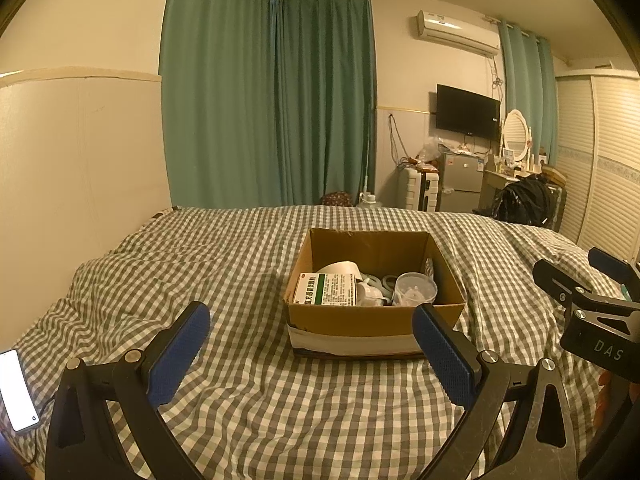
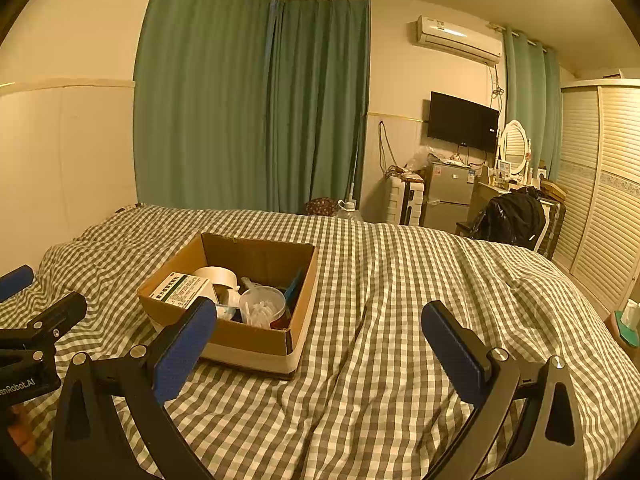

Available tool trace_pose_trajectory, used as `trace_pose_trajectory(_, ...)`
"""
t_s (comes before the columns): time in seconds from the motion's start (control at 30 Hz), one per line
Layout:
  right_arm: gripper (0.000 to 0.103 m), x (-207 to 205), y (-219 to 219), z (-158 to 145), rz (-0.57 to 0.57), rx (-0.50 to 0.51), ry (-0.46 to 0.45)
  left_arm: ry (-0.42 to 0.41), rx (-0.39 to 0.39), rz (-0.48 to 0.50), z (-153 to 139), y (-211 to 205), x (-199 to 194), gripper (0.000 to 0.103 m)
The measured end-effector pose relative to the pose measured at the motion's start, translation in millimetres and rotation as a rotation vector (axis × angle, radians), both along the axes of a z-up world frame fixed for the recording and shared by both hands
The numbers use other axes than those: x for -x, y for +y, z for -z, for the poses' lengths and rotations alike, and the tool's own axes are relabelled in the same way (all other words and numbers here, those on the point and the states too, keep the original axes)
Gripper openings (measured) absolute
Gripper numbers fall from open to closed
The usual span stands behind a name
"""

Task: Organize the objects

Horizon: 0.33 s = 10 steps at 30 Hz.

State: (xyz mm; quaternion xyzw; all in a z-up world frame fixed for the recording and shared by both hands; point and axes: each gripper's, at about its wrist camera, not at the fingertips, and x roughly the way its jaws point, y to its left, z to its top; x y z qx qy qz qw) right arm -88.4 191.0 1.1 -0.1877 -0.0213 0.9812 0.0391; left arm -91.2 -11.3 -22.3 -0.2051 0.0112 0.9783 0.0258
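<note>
On the checked bed (image 1: 248,400), near its middle, the cardboard box (image 1: 376,320) is sitting with its flaps open, and everything you could be sorting seems to be lying inside it already: a green-and-white medicine carton (image 1: 326,290) at the left, a roll of white tape (image 2: 218,276) behind it, a clear plastic cup (image 1: 414,289) at the right. Nothing loose is showing on the quilt around it, so the organizing is looking either finished or not begun; I cannot tell which. You are holding the left tool (image 1: 312,344) wide and empty just short of the box, and the right tool (image 2: 320,340) equally wide and empty, to its right.
</note>
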Motion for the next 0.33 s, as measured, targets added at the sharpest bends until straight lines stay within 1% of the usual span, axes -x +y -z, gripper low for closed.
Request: trace_pose_trajectory(0.33, 0.103, 0.2, -0.1, 0.2, 0.0, 0.001, 0.0, -0.005, -0.015, -0.025, 1.7, -4.8, 0.4, 0.103)
